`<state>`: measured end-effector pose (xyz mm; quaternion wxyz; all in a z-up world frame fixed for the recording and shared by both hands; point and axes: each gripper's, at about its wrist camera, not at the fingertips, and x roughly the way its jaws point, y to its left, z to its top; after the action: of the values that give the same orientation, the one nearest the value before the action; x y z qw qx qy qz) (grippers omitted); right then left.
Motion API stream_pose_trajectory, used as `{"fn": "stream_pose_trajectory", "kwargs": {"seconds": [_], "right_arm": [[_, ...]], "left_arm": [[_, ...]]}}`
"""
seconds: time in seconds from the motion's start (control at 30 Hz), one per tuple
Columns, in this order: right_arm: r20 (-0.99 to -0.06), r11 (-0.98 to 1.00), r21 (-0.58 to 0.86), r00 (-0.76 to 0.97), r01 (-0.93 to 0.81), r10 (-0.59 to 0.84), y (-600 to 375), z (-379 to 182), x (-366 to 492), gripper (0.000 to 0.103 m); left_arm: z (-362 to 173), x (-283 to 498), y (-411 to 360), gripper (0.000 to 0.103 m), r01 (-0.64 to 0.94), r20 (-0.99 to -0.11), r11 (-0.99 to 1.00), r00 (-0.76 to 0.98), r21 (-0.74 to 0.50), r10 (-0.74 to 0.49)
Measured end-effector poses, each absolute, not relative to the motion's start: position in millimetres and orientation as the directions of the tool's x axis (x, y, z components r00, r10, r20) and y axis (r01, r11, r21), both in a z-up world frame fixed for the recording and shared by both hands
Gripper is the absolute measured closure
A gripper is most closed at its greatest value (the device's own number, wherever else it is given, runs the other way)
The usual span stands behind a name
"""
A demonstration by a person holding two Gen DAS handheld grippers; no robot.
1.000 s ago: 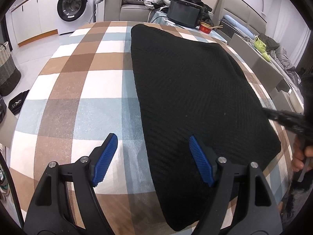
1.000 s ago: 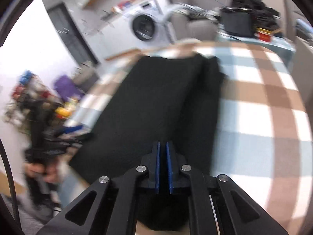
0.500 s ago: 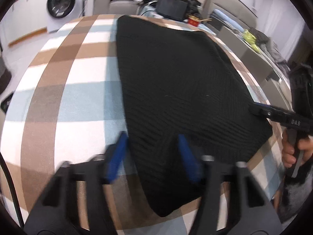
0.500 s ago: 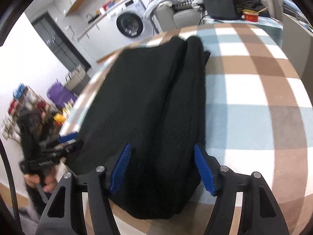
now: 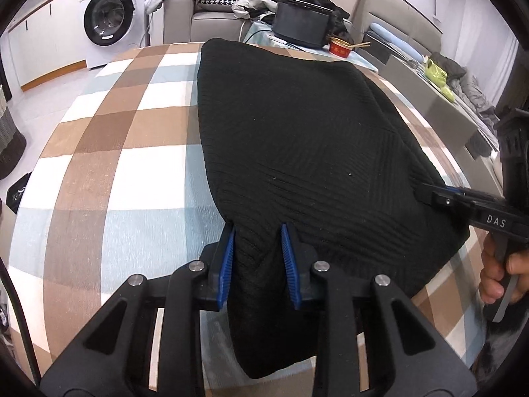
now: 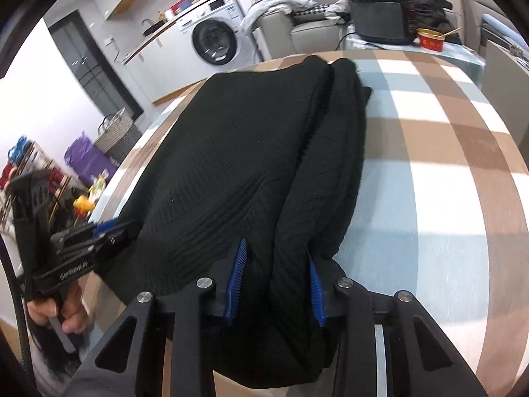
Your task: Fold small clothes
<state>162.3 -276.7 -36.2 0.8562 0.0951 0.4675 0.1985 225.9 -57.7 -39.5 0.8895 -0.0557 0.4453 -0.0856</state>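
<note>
A black ribbed knit garment point(image 5: 297, 152) lay folded lengthwise on the table under its brown, white and pale-blue checked cloth point(image 5: 109, 178), its far end toward the white washing machine point(image 5: 109, 16), its near end at the table edge closest to me. My left gripper point(image 5: 257, 258) straddled the garment's near left corner, blue pads point(image 5: 226, 264) closing in with a ridge of knit bunched between them and touching both. My right gripper point(image 6: 276, 284) sat at the near right corner, over the thick folded roll, its jaws narrowing too, fabric filling the gap and pressing against both pads. My right hand point(image 5: 499, 274) showed beside the garment's near right edge, clutching its handle.
</note>
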Motion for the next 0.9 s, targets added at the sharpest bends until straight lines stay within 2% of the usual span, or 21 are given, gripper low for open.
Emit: {"fn": "stream_pose_trajectory", "kwargs": {"seconds": [0.17,0.2,0.23,0.27,0.3,0.33,0.43,0.5,0.57,0.67,0.9], "right_arm": [[-0.754,0.918,0.292,0.526,-0.268,0.394,-280,-28,153,0.049],[-0.748,0.92,0.282,0.538,-0.274,0.389,-281,-24,149,0.042],[-0.741,0.922,0.271,0.551,-0.277,0.383,-283,-20,145,0.031],[-0.733,0.926,0.255,0.568,-0.279,0.373,-285,-15,141,0.026],[-0.72,0.928,0.241,0.59,-0.283,0.367,-287,-9,136,0.019],[-0.708,0.929,0.236,0.604,-0.286,0.365,-289,-5,132,0.015],[-0.667,0.929,0.226,0.649,-0.292,0.366,-295,9,117,0.006],[-0.644,0.927,0.227,0.668,-0.299,0.373,-298,17,108,0.001],[-0.603,0.917,0.236,0.692,-0.32,0.397,-301,24,97,0.0],[-0.547,0.905,0.242,0.722,-0.349,0.424,-301,31,81,0.0],[-0.495,0.899,0.203,0.752,-0.387,0.435,-290,29,62,0.0]], "left_arm": [[-35,224,-55,0.072,0.08,-0.772,0.986,0.614,-0.145,-0.163],[-33,222,-56,0.068,0.074,-0.768,0.989,0.623,-0.13,-0.148],[-30,218,-57,0.055,0.064,-0.763,0.992,0.634,-0.111,-0.126],[-26,214,-58,0.047,0.049,-0.754,0.995,0.649,-0.092,-0.102],[-22,208,-59,0.031,0.038,-0.739,0.996,0.669,-0.078,-0.084],[-17,202,-61,0.022,0.035,-0.719,0.997,0.691,-0.069,-0.075],[-4,185,-67,0.018,0.06,-0.674,0.997,0.734,-0.051,-0.079],[3,173,-72,0.012,0.07,-0.644,0.997,0.761,-0.043,-0.081],[11,160,-75,0.001,0.079,-0.605,0.996,0.792,-0.041,-0.088],[21,141,-82,0.001,0.09,-0.55,0.995,0.83,-0.03,-0.092],[26,114,-86,0.001,0.073,-0.493,0.997,0.866,-0.036,-0.081]]}}
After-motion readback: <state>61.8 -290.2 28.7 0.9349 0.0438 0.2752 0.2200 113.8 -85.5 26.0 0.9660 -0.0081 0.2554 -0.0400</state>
